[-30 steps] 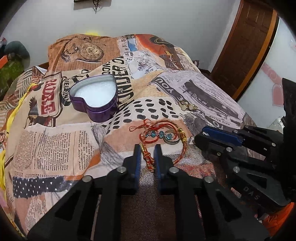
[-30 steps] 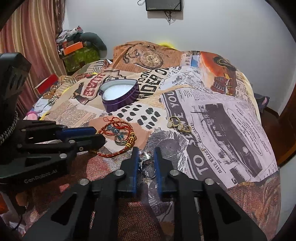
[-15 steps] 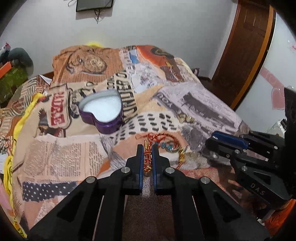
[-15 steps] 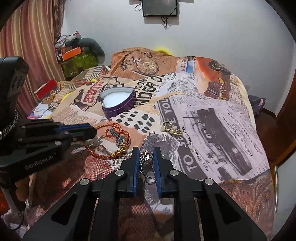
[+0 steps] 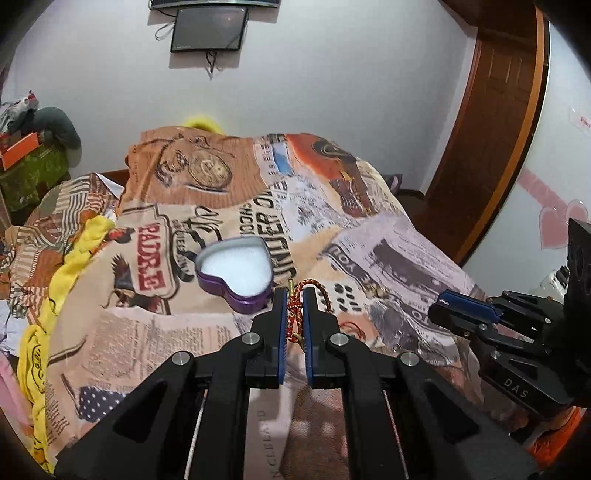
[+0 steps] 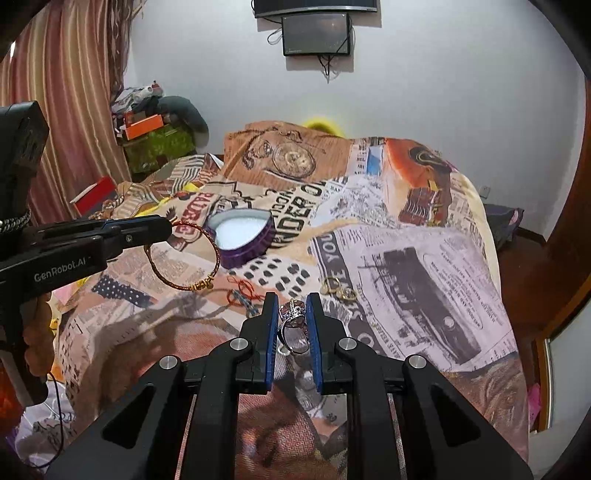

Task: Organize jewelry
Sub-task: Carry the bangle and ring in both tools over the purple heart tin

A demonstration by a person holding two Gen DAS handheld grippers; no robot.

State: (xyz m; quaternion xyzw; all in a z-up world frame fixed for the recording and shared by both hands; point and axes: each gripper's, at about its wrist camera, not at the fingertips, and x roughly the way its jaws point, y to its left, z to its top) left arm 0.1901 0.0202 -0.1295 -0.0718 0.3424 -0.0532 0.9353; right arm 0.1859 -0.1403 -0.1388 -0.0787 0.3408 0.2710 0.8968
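Note:
My left gripper (image 5: 294, 295) is shut on a red-and-gold braided bangle (image 5: 295, 310), which hangs clear above the bed; in the right wrist view the bangle (image 6: 216, 254) dangles as a full hoop from the left gripper (image 6: 168, 227). My right gripper (image 6: 291, 302) is shut on a silver ring with a stone cluster (image 6: 292, 312). A purple heart-shaped tin (image 5: 236, 269) with white padding lies open on the bedspread, just beyond and left of the left fingertips; the same tin (image 6: 242, 236) shows in the right wrist view. A red cord bracelet with blue beads (image 6: 242, 293) and gold earrings (image 6: 338, 290) lie on the cover.
A patchwork newspaper-print bedspread (image 6: 406, 258) covers the bed. A yellow cloth (image 5: 74, 266) lies at its left side. Boxes and clutter (image 6: 155, 136) stand by the striped curtain (image 6: 66, 110). A wooden door (image 5: 491, 122) is at the right, a dark screen (image 6: 316, 33) on the wall.
Both grippers have risen off the bed. The left one lifted the braided bangle away from the cord bracelet; the right one lifted the silver ring. The tin now sits nearer the left fingertips.

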